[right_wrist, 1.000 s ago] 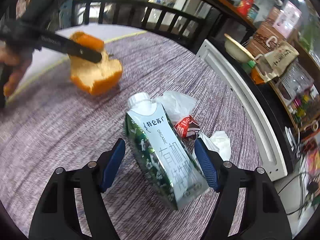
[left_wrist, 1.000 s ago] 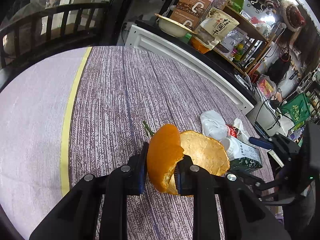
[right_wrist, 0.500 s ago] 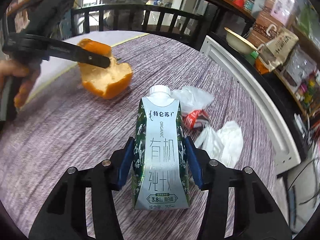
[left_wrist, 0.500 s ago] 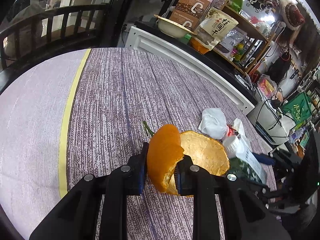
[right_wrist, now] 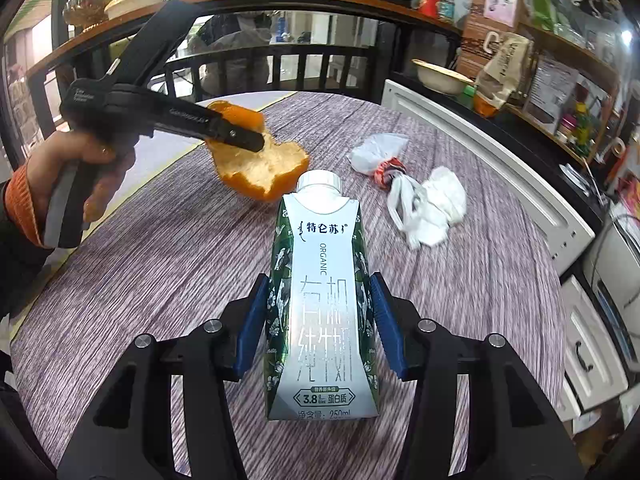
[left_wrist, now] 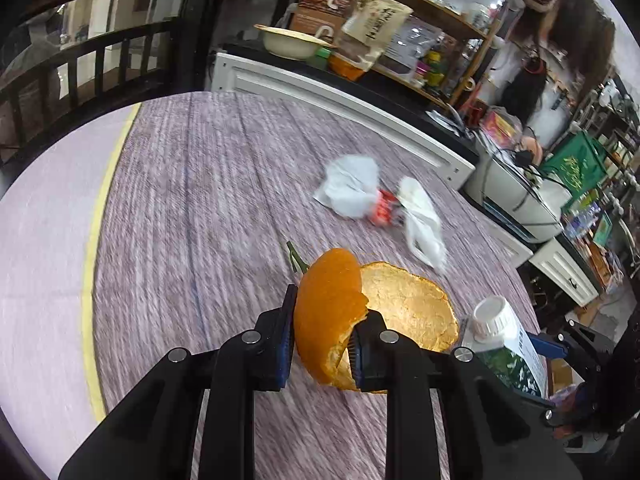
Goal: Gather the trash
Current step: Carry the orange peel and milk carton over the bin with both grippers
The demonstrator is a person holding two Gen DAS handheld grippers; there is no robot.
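My left gripper [left_wrist: 320, 328] is shut on an orange peel [left_wrist: 332, 316] and holds it above the purple tablecloth [left_wrist: 200, 200]. The peel [right_wrist: 260, 168] and left gripper [right_wrist: 240, 136] also show in the right wrist view. My right gripper [right_wrist: 320, 320] is shut on a white and green milk carton [right_wrist: 324, 300], lifted off the table; the carton [left_wrist: 504, 344] shows at the lower right of the left wrist view. Crumpled white tissues [right_wrist: 432, 204] and a red wrapper [right_wrist: 386, 170] lie on the cloth beyond.
A white cabinet edge [right_wrist: 500, 168] borders the table's far right side. Cluttered shelves [left_wrist: 400, 40] stand behind it. A dark wooden railing [right_wrist: 280, 64] runs along the far side. A yellow stripe [left_wrist: 92, 240] marks the cloth's left.
My right gripper closed on the milk carton, stood it upright and lifted it off the table. My left gripper rose with the orange peel. The tissues stayed on the cloth.
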